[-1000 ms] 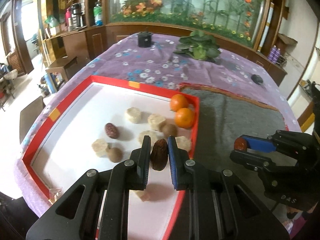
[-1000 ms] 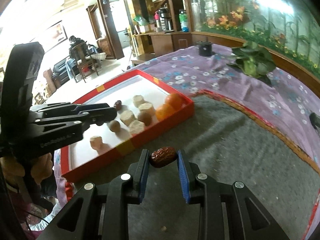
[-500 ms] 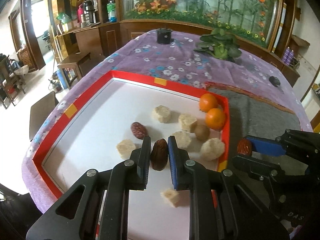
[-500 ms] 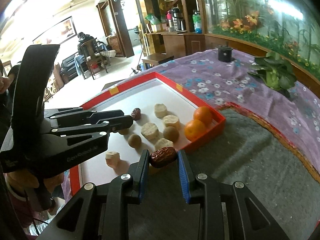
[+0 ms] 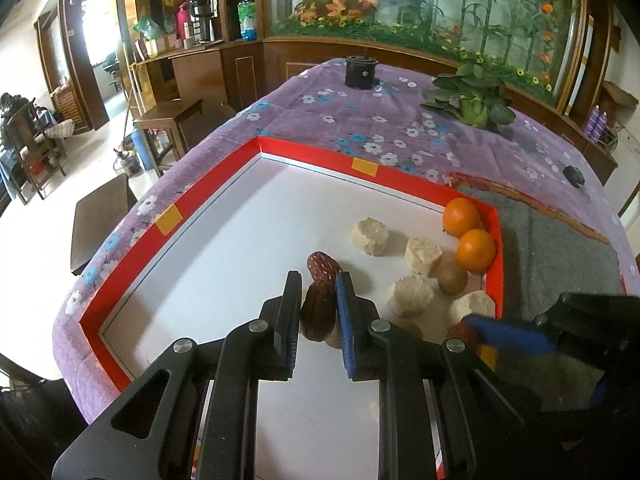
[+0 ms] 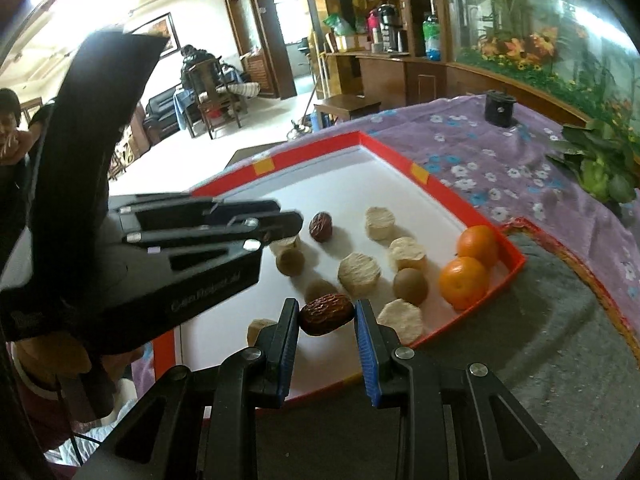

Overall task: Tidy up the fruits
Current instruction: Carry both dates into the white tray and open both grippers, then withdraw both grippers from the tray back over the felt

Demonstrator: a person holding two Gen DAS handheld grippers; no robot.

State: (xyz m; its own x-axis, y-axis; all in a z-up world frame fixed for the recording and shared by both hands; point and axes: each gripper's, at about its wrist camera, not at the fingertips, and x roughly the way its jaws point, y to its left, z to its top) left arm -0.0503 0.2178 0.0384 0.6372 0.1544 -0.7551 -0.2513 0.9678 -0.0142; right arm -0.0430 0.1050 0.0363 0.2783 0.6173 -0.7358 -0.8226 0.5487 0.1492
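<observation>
A: What do the fruits look like?

B: The left gripper (image 5: 318,312) is clamped on a dark brown, glossy date (image 5: 317,314), held upright between its pads, over the white floor of the red-rimmed tray (image 5: 400,172). The right gripper (image 6: 327,316) grips a second date (image 6: 327,314), reddish brown and deeply wrinkled, held crosswise with its ends against the two pads, above the tray's near rim.

A: Any more dates?

B: One loose date (image 5: 323,265) lies on the tray floor just beyond the left gripper's tips, wrinkled and red-brown.

A: And the rest of the tray?

B: Two oranges (image 6: 464,282), bright and smooth, sit touching each other in the tray's corner against the red wall. Near them are pale, crumbly, drum-shaped cakes (image 6: 359,274), scattered across the floor, and small round brown fruits (image 6: 408,286) with dull skin among them.

A: What's around the tray?

B: It rests on a purple flowered tablecloth (image 5: 360,120), with a grey mat (image 6: 540,340) beside its right edge. Farther back on the cloth stand a leafy green vegetable (image 5: 474,102) and a small black cylinder (image 5: 361,73).
</observation>
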